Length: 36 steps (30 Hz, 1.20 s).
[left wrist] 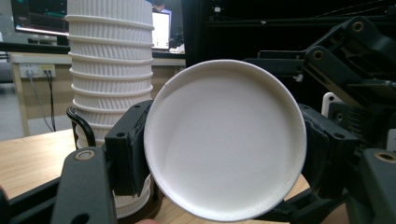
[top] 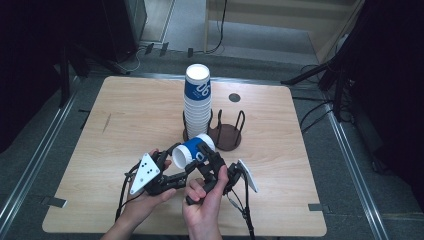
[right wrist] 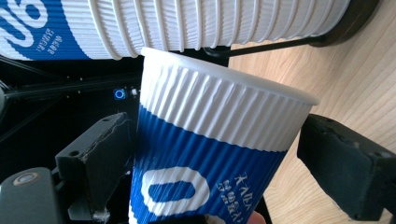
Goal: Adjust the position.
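Near front edge of worktop [top: 125, 130]: left tool [top: 172, 159] clamped tight across a blue-and-white paper cup [top: 192, 152], held on its side, base toward that tool. Right tool [top: 212, 159] straddling the same cup, pads apart from its wall. Beyond, at centre: tall cup stack [top: 197, 100] in one wire holder, neighbouring brown holder [top: 227, 135] empty. Judged midway: cup not yet placed. Pale wood surface; grey floor, dark surroundings.
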### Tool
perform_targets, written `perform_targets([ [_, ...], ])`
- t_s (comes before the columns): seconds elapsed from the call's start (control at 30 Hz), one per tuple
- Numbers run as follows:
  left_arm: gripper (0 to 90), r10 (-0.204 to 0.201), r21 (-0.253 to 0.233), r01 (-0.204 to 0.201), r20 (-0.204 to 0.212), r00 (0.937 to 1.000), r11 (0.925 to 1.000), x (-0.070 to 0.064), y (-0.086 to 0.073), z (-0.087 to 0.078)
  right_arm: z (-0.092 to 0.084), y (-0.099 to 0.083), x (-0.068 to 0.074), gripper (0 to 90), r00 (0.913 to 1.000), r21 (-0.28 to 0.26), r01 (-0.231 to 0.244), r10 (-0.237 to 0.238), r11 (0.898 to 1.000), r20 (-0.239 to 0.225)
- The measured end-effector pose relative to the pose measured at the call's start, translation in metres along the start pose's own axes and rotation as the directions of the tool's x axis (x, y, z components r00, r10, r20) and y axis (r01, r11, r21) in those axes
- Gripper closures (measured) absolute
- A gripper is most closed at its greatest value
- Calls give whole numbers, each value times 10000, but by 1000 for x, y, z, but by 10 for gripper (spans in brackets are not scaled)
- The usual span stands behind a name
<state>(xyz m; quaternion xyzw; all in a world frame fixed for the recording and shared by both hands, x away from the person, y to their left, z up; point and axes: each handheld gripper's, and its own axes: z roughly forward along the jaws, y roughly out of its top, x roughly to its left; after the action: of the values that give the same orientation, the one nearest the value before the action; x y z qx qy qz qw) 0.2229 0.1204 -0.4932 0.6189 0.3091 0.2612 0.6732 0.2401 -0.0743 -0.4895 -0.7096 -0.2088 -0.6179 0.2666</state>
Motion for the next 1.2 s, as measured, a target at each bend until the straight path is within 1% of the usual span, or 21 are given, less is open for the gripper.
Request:
perform_targets([
  [0.03,293,14,-15,-14,5,10000,10000,0,0,0,1,0,-1,98,9999,39,-101,101,9999,-58],
  [0.13,294,126,-32,-126,-15,9999,9999,-1,0,0,3,2,-2,97,9998,129,-124,126,9998,-163],
  [0.2,294,11,-61,-11,82,10000,10000,-1,0,0,5,3,-1,96,9997,206,-189,193,9996,-179],
  [0.27,294,16,-68,-15,77,10000,10000,-1,0,0,8,4,-2,96,9990,382,-313,326,9988,-315],
  [0.43,294,100,-30,-99,166,9998,9999,-1,0,-1,12,8,-3,97,9979,635,-468,495,9969,-422],
  [0.47,294,94,-25,-94,180,9998,10000,-1,0,-1,12,9,-3,101,9980,738,-465,494,9962,-390],
  [0.57,294,94,-9,-93,220,9997,10000,-1,0,0,12,11,-4,130,9976,818,-563,593,9951,-352],
  [0.73,291,101,89,-103,247,9996,9999,0,0,0,12,11,-7,151,9960,804,-765,798,9938,-396],
  [0.83,287,44,173,-48,250,9997,9998,1,0,-1,12,11,-8,173,9947,880,-885,928,9922,-450],
  [0.93,277,-102,219,95,298,9995,9997,2,0,-2,13,10,-8,194,9937,946,-960,1008,9909,-481],
  [1.03,269,-433,219,424,445,9981,9989,5,2,-4,13,10,-8,206,9942,1001,-904,958,9909,-499],
  [1.1,270,-478,147,471,540,9974,9988,7,3,-6,13,11,-8,211,9949,917,-725,785,9931,-638],
  [1.2,182,-581,131,574,587,9966,9983,10,4,-8,12,14,-6,214,9959,892,-486,551,9948,-723],
])
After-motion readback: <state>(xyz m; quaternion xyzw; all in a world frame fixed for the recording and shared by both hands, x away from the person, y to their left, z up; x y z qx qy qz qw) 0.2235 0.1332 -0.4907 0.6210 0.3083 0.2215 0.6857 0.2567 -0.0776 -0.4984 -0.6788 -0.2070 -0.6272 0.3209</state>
